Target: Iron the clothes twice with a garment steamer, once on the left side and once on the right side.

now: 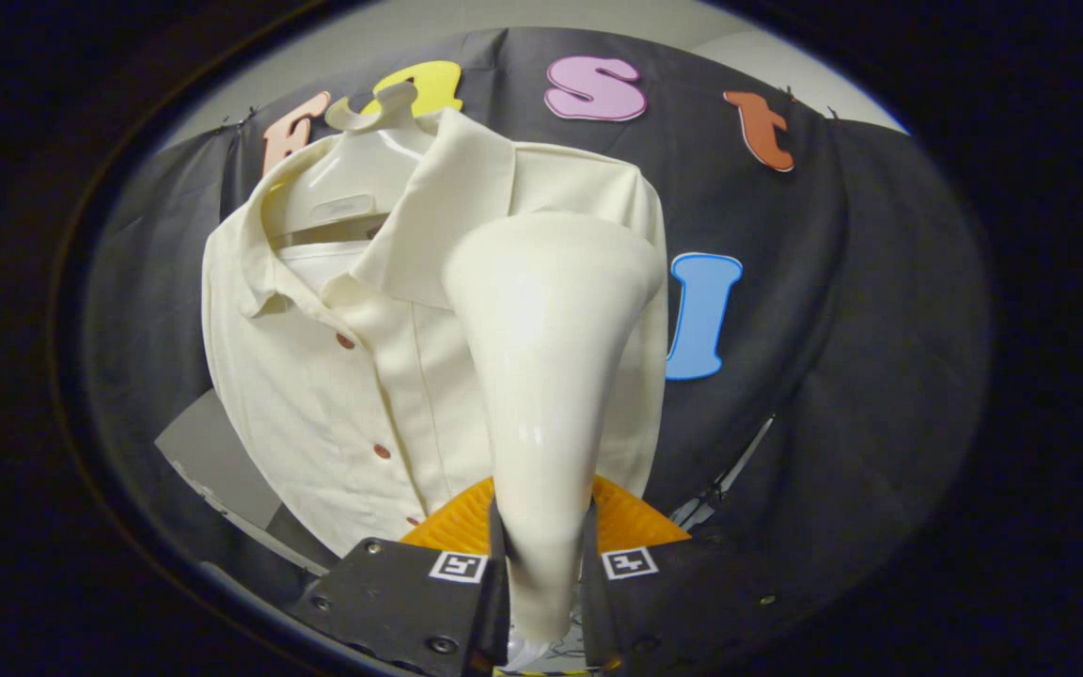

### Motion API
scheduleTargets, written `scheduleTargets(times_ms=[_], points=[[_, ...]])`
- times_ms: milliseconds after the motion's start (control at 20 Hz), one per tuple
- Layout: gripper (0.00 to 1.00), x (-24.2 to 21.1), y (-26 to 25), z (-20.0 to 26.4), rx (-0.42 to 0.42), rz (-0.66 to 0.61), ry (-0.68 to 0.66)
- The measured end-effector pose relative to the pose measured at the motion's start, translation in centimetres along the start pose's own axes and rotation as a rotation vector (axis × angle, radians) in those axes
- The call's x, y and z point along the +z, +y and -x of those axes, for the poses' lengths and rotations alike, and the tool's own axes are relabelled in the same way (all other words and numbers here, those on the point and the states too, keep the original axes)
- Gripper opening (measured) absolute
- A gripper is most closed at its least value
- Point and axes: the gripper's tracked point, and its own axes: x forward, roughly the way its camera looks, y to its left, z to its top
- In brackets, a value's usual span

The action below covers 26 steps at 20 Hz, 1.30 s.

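Garment steamer [546, 376], cream, glossy, flared wide at the head and narrowing to a slim handle, is pinched by the handle between both fingers of the gripper [541, 564]. Its head is held up against the cream buttoned shirt [335, 376], hung on a pale hanger [363, 160].

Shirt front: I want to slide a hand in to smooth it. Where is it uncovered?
Bare shirt lies by the buttons, beside the steamer. Behind its head it is crowded. The fingers clamp the handle.
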Motion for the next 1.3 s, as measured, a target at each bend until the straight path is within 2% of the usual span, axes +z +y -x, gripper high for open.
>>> scheduleTargets(times_ms=[300, 700, 1300], points=[[0.30, -2.2, 0.1, -1.0, 0.022, -0.015, 0.027], [0.30, -9.5, 0.4, -1.9, 0.042, -0.046, 0.136], [0.31, -19.2, 1.1, -3.5, 0.043, -0.114, 0.231]])
